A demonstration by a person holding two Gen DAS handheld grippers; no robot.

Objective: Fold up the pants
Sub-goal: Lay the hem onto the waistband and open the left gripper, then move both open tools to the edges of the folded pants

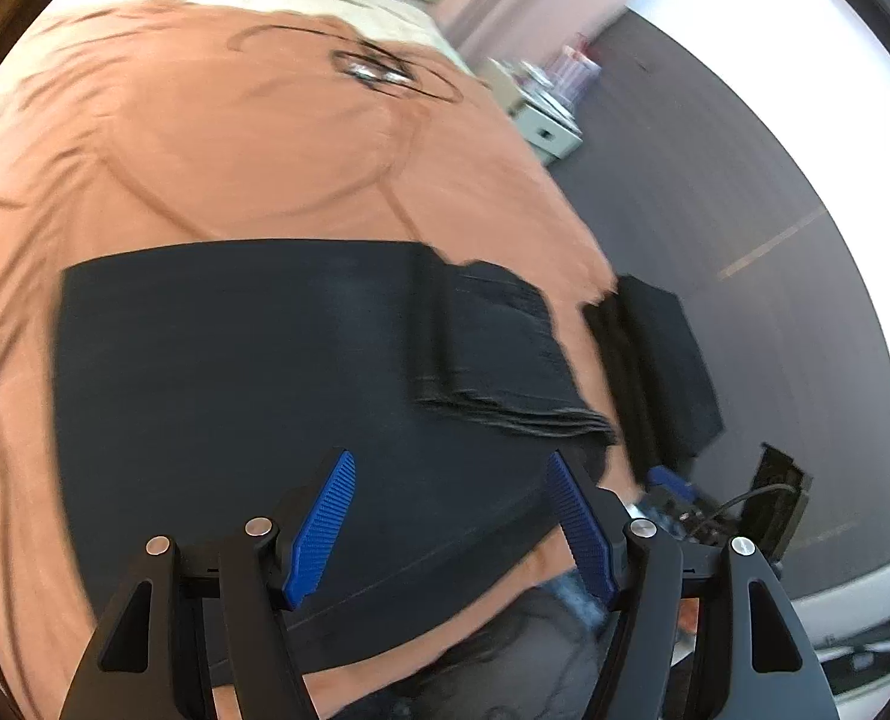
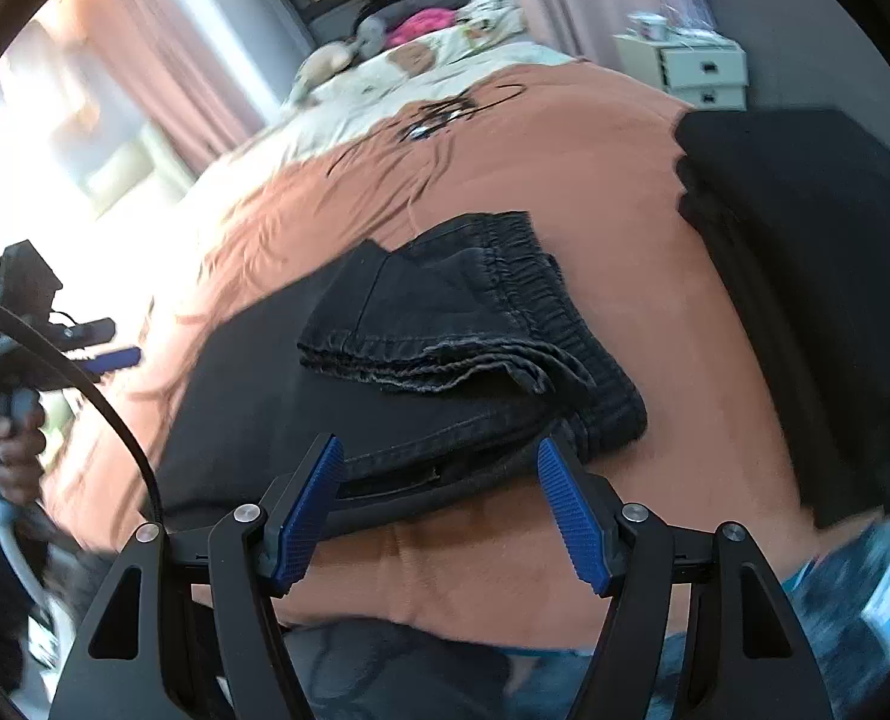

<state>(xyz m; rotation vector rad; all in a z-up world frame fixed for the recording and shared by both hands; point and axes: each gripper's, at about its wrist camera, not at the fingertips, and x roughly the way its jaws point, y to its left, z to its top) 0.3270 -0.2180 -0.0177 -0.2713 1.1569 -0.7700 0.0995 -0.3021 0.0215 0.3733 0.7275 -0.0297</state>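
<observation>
Both claws, left (image 1: pixel 451 519) and right (image 2: pixel 438 510), stand wide apart and empty above the folded black pants (image 2: pixel 445 348) lying mid-frame on the orange bedspread (image 2: pixel 655 300).

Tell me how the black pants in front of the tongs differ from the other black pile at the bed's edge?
The pants lie mid-bed on the orange bedspread, only partly folded, their hems doubled back near the gathered waistband. The other black pile sits at the bedspread's edge as a tidy, squared stack. The pants show seams and frayed hems; the pile looks plain. Both are dark cloth resting on the bed.
</observation>
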